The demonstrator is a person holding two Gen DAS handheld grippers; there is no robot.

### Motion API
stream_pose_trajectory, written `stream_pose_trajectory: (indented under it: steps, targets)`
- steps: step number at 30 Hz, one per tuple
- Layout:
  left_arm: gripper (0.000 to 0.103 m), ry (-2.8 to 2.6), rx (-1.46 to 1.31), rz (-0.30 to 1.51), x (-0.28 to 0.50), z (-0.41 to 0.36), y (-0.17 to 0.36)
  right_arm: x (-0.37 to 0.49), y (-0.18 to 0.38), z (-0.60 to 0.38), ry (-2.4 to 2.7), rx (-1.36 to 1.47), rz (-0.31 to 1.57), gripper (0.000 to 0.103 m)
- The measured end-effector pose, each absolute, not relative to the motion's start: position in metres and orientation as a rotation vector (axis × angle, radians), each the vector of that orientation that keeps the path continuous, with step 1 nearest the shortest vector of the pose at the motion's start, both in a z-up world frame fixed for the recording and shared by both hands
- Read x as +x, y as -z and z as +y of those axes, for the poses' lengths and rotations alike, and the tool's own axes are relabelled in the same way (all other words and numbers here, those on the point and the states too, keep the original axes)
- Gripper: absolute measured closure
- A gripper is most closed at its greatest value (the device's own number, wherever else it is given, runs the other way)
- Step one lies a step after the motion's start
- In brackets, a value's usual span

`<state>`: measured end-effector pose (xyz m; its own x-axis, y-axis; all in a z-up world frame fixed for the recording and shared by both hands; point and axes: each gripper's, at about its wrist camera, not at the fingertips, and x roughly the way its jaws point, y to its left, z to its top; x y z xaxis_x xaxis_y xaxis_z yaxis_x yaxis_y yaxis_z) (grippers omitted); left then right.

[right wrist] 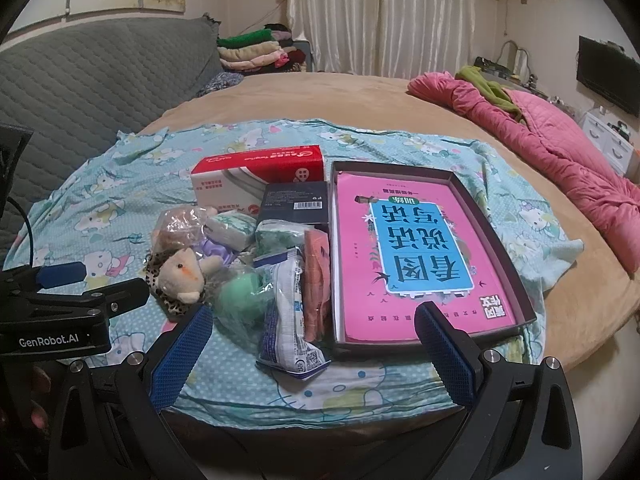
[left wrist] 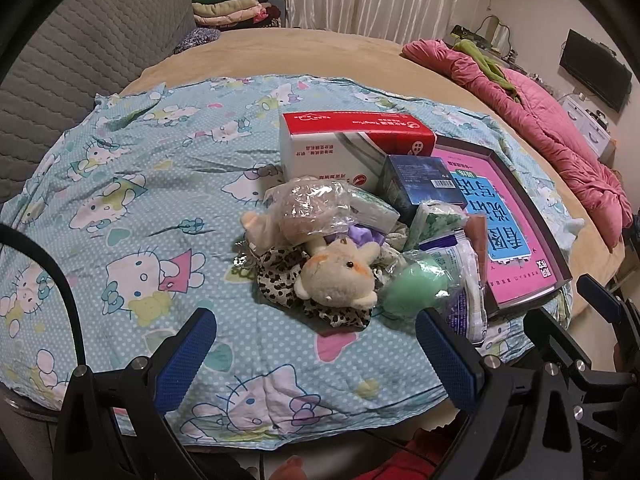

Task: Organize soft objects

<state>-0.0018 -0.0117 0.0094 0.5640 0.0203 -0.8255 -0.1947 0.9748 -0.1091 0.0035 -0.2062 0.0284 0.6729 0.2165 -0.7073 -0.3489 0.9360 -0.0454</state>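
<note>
A pile of soft things lies on a blue cartoon-cat cloth (left wrist: 132, 208) spread over the bed. In it are a cream plush toy (left wrist: 338, 276), a leopard-print fabric piece (left wrist: 280, 276), a green ball in clear plastic (left wrist: 416, 284), a bagged brown item (left wrist: 304, 208), tissue packs (left wrist: 436, 220) and a white-blue packet (right wrist: 286, 320). My left gripper (left wrist: 316, 356) hangs open just in front of the plush toy, holding nothing. My right gripper (right wrist: 314, 352) is open too, near the packet and the tray's front edge.
A red-white box (left wrist: 344, 140) and a dark blue box (left wrist: 420, 184) stand behind the pile. A dark tray (right wrist: 524, 280) with a pink book (right wrist: 416, 256) lies to the right. A pink quilt (right wrist: 560, 148) is far right, folded clothes (right wrist: 252, 54) at the back.
</note>
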Motion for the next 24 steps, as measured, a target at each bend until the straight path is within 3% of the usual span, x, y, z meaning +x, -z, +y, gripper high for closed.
stream_pose_trajectory:
  steps: [24]
  targets:
    - [0.002,-0.119,-0.226,0.972,-0.001,-0.0078,-0.0038,0.0039,-0.0273,-0.2053,-0.324,-0.185,0.772,0.002]
